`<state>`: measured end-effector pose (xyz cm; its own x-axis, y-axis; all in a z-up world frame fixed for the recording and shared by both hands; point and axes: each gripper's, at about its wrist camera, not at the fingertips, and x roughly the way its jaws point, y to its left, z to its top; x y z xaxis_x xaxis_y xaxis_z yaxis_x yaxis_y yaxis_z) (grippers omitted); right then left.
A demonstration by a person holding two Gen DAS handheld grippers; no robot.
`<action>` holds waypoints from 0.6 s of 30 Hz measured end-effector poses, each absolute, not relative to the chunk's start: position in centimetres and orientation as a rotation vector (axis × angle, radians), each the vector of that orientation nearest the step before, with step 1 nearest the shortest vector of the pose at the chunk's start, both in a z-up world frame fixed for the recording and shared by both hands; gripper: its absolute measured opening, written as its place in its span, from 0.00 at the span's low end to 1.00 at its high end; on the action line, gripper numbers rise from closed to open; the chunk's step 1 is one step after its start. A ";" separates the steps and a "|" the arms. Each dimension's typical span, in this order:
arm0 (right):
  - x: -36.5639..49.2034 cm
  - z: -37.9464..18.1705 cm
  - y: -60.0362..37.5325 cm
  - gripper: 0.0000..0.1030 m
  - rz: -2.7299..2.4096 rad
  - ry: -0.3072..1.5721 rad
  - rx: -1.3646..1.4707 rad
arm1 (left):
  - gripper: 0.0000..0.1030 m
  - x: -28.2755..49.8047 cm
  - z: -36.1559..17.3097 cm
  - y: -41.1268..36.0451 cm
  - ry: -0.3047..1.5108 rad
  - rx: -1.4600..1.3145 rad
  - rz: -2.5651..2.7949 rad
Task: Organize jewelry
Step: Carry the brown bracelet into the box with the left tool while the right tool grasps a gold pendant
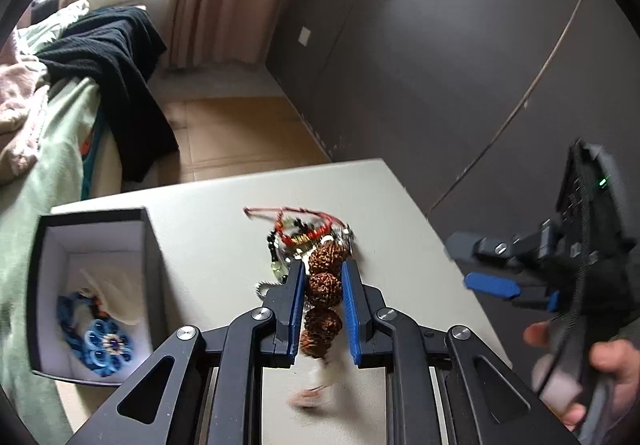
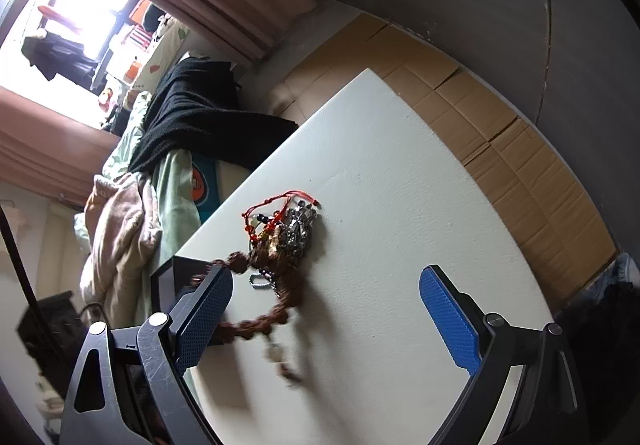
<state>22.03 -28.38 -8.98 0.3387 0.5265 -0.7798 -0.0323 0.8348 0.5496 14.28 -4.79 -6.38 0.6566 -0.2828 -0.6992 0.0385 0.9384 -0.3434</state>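
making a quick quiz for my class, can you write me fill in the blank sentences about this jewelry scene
1. The left gripper is shut on a string of large ____ beads.
2. The blue flower ornament lies inside the open black ____.
3. The right gripper is ____, with nothing between its fingers.
4. The tangled jewelry pile rests on the white ____.

Missing words: brown; box; open; table

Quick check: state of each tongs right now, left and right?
Left tongs: shut on the brown knobbly seed-bead bracelet.
Right tongs: open, holding nothing, above the white table.
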 end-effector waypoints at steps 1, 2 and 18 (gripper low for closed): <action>22.1 -9.1 -28.2 0.93 0.387 1.181 0.484 | 0.18 14.1 -6.1 -4.5 0.827 -0.316 -0.180; 22.1 -9.2 -27.9 0.93 0.398 1.184 0.481 | 0.18 14.0 -5.7 -4.1 0.813 -0.322 -0.173; 23.4 -11.6 -22.6 0.46 0.534 1.216 0.513 | 0.19 11.9 -3.5 2.4 0.717 -0.430 -0.077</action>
